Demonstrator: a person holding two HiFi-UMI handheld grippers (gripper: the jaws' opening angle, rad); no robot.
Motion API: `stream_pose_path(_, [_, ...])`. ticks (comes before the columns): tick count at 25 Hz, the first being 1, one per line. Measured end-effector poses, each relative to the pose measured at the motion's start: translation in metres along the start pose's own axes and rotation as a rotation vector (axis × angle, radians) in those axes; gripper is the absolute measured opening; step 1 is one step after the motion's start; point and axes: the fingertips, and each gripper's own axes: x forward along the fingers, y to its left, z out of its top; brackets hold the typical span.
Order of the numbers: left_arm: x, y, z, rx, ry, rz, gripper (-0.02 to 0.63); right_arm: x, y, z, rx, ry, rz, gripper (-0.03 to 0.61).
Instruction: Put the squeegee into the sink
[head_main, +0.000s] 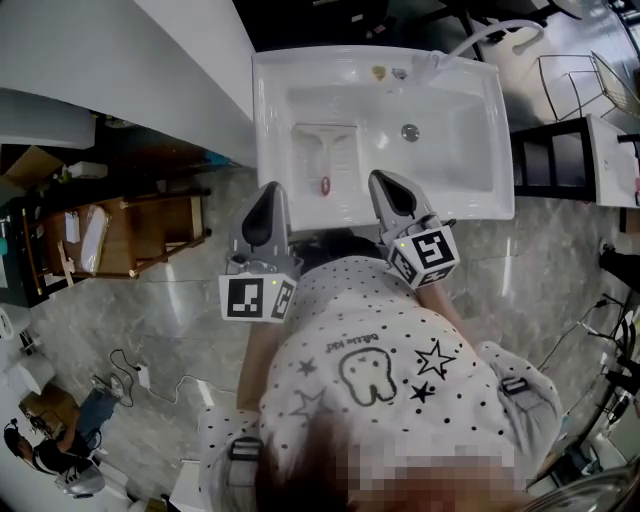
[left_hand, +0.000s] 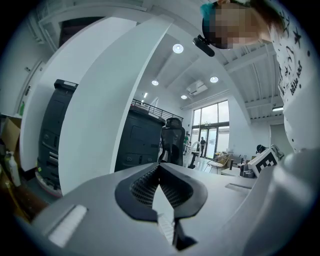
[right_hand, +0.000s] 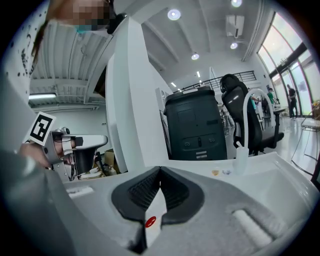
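Already in the white ceramic sink (head_main: 270, 120), the white squeegee (head_main: 325, 160) is seen pointing handle-first between left gripper (head_main: 270, 190) and right gripper (head_main: 382, 178), fingers closed, empty.

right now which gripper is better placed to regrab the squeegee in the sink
Probably right: both hover at the sink rim, but the squeegee's red mark shows between the right gripper's shut fingers.

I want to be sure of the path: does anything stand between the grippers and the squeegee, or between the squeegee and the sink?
Nothing visible does. The squeegee already lies inside the sink, and the left gripper and right gripper, both shut and empty, are near its front rim.
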Motion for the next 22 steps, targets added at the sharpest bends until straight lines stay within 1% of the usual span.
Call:
stream_pose_path(4, [0.008,-0.004,-0.002,0.002,-0.012,0.026,-0.009,0.005,-0.012,0.001,-0.008,0.003,0.023,-0.002])
stream_pose_path(10, [0.017,-0.013,-0.003,0.016,-0.017,0.036,-0.006,0.004,-0.023,0.003,-0.003,0.0,0.026,-0.002])
stream_pose_path(22, [0.03,-0.025,-0.001,0.023,-0.021,0.002,-0.005,-0.002,-0.035,0.003,0.014,-0.005,0.001,-0.002])
